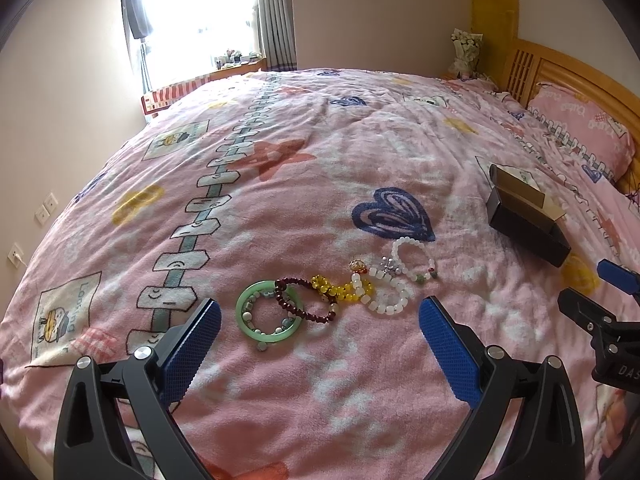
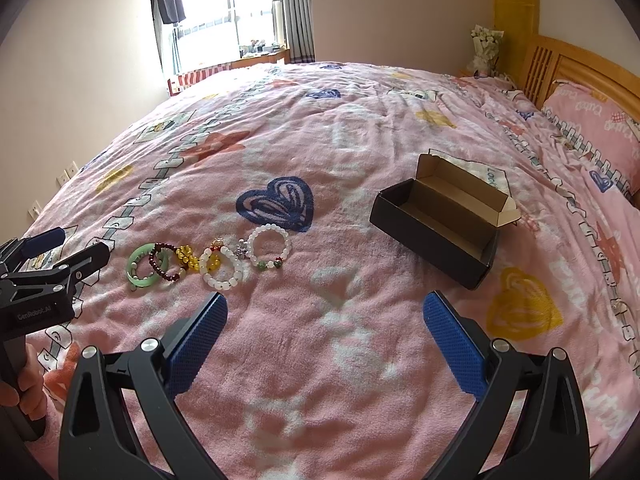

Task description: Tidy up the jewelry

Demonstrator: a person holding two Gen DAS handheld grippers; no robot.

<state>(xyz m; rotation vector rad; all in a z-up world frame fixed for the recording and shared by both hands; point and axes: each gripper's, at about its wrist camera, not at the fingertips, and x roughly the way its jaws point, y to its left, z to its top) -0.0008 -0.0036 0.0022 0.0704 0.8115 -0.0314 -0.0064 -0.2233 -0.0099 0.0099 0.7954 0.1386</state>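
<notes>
Here both the left gripper (image 1: 320,312) and right gripper (image 2: 325,310) gape wide, empty

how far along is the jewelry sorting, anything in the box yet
Nothing looks done: the black box sits open and empty on the bedspread. Nothing is in hand; the left gripper and right gripper are both open above the bed. All the bracelets, from the green bangle to the white bead bracelet, are left to move.

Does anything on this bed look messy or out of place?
Only the bracelets: they lie in a row on the pink blanket, overlapping and tangled, the dark red one across the green bangle. The open black box beside them holds nothing.
</notes>
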